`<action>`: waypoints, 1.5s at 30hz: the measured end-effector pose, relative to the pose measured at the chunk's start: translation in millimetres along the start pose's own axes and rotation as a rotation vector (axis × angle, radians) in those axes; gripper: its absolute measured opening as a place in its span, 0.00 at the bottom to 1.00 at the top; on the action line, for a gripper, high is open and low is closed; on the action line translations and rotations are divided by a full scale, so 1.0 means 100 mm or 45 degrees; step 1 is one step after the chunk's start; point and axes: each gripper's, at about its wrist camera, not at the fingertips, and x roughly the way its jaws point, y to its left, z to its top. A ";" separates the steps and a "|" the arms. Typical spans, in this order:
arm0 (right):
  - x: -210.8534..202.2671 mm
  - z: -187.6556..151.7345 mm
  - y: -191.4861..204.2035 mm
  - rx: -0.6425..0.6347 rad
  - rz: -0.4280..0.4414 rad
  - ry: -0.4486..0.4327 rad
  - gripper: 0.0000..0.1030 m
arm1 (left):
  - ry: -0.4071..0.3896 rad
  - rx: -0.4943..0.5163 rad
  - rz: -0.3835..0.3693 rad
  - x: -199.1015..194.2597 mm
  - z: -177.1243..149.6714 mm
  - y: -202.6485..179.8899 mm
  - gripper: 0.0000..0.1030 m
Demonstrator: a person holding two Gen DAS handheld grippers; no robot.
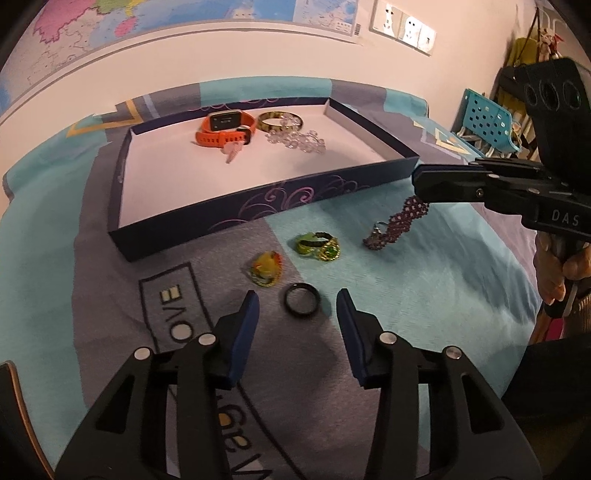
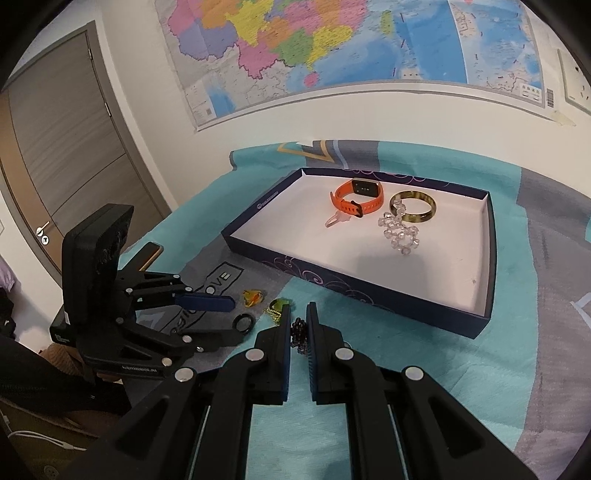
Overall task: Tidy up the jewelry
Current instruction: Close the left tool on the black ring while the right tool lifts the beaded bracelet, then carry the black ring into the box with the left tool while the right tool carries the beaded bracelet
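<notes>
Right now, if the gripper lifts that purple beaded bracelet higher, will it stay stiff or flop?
Probably flop: the purple beaded bracelet already sags in a twisty curve from the right gripper, its lower end on the blanket. It looks light. Its bumpy beads likely resist slipping.

A colourful wall map (image 2: 332, 51) is hanging across the pale wall above the bed, its lower edge running just over a teal-and-grey printed blanket (image 1: 424, 280) that is covering the surface. White wall sockets (image 1: 404, 26) are sitting to the right of the map. A grey-brown door (image 2: 62, 147) with a silver handle (image 2: 42, 232) is standing closed at the left. A turquoise perforated basket (image 1: 487, 122) is resting beyond the blanket's right corner, near a dark rack where a yellow-green cloth (image 1: 524, 51) is hanging.
</notes>
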 end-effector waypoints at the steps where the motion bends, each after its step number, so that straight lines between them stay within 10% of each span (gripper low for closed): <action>1: 0.00 0.00 0.01 0.001 0.000 -0.002 0.06 | 0.006 0.007 0.005 0.01 0.00 -0.02 0.41; 9: -0.04 0.03 0.00 0.008 -0.010 -0.029 0.06 | 0.021 0.019 0.064 0.05 0.02 -0.05 0.22; 45: -0.22 0.46 -0.10 -0.029 -0.078 -0.169 0.06 | -0.139 -0.003 0.052 -0.26 0.34 0.04 0.22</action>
